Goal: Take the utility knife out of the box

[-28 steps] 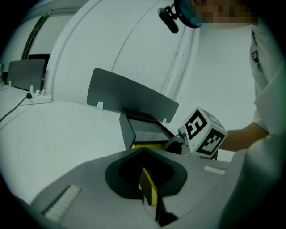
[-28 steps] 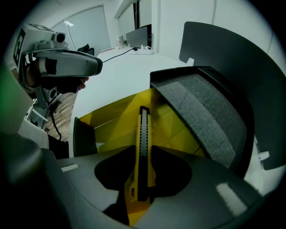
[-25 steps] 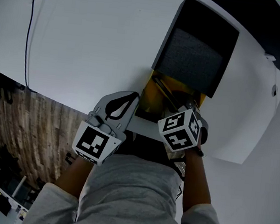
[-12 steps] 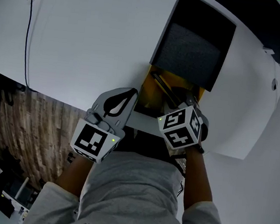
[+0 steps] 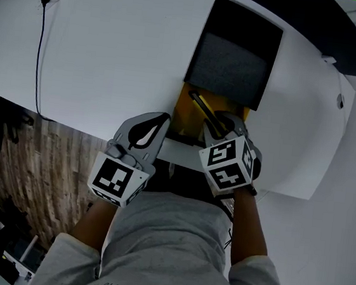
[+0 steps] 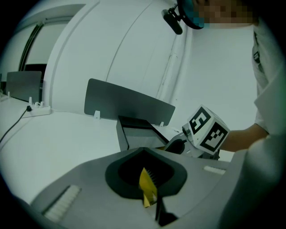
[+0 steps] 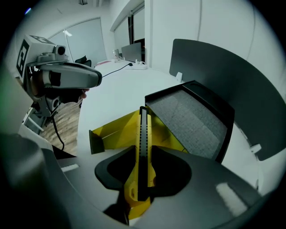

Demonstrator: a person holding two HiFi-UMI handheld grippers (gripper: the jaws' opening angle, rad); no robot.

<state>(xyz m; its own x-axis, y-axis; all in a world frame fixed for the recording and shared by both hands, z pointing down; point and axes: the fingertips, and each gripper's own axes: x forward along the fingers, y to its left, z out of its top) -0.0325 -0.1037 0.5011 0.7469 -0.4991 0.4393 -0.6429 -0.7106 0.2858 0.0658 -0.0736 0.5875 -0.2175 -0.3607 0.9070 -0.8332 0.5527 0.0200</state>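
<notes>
The box [image 5: 183, 110] has a yellow inside and stands near the white table's front edge, its black lid [image 5: 236, 53] folded back with grey foam facing up. My right gripper [image 5: 221, 129] is shut on the yellow-and-black utility knife [image 7: 142, 147], which points up out of the jaws over the yellow tray [image 7: 111, 132]. In the head view the knife [image 5: 202, 105] slants across the tray. My left gripper [image 5: 160, 122] sits at the box's left side, and in its own view it [image 6: 148, 190] is shut on a thin yellow edge of the box [image 6: 146, 185].
A black cable [image 5: 41, 46] runs over the white table [image 5: 111, 54] at the left, to a power strip [image 6: 38, 107]. A grey partition panel [image 6: 129, 102] stands behind the box. The table's front edge lies just under both grippers, with wooden floor [image 5: 41, 168] below.
Both grippers have risen a little. The knife has come up with the right gripper and stands higher over the yellow tray.
</notes>
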